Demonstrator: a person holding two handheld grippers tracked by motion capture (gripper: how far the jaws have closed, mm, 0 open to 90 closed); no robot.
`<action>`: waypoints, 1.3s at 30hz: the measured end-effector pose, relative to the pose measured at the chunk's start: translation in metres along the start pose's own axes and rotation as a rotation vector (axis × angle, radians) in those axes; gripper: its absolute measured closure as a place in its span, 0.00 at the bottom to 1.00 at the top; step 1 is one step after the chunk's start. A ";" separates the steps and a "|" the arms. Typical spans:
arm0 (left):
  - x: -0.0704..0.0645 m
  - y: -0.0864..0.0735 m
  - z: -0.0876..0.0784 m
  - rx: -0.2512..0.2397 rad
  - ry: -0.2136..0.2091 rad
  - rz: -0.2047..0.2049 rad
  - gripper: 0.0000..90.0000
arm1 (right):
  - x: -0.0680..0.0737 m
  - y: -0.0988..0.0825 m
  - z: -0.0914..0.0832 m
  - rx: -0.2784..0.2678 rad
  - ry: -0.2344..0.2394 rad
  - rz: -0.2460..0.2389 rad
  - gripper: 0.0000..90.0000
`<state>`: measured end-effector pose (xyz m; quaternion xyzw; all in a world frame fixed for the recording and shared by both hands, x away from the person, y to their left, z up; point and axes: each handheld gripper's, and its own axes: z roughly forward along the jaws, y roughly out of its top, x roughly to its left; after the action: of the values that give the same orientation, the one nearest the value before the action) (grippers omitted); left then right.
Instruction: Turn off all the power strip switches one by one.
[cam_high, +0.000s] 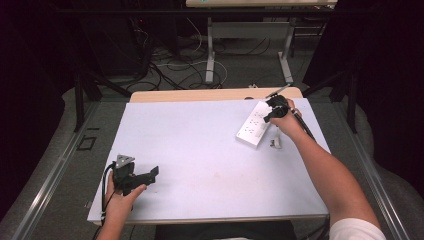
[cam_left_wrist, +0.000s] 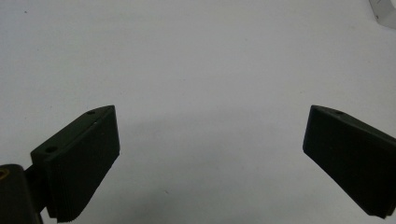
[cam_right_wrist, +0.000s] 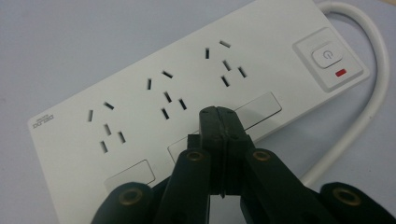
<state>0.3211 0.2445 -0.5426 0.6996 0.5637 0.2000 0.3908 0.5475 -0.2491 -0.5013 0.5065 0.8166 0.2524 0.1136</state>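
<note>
1. A white plastic power strip (cam_right_wrist: 187, 98) with three socket groups, a push switch with a red indicator (cam_right_wrist: 329, 58) at one end and a white cord (cam_right_wrist: 373, 84) lies at the far right of the pale lavender tabletop (cam_high: 200, 150), set at a slant.
2. The right gripper (cam_high: 276, 109) hovers over the strip. In the right gripper view its jaws are pressed together with nothing between them, their tips above the near long edge of the strip, close to the flat rectangular panels below the sockets.
3. Whether the tips touch the plastic cannot be told from these views.
4. The left gripper (cam_high: 145, 176) rests near the front left corner of the tabletop, well apart from the strip. Its jaws stand wide apart over bare surface and hold nothing.
5. A small dark-and-white object (cam_high: 274, 143) lies just beside the strip's near end; it is too small to identify.
6. Judged step: the right gripper appears to be approaching the strip with joined tips, as if to press or nudge it, perhaps towards the switch.
7. The next move calls for a steady, aimed travel of the tips. Since the strip lies loose, it could slide under a push.
</note>
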 end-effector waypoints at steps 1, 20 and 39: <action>0.000 0.000 0.000 0.000 0.000 0.000 0.04 | 0.001 0.000 -0.001 0.003 -0.001 0.001 1.00; 0.000 0.000 0.000 -0.002 0.000 0.000 0.04 | 0.018 -0.003 0.004 0.009 0.053 -0.073 1.00; 0.000 0.000 0.000 0.000 0.001 0.003 0.04 | 0.017 -0.005 0.007 0.060 0.033 -0.088 1.00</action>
<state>0.3216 0.2447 -0.5424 0.7004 0.5628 0.2010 0.3902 0.5388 -0.2339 -0.5085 0.4688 0.8471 0.2311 0.0958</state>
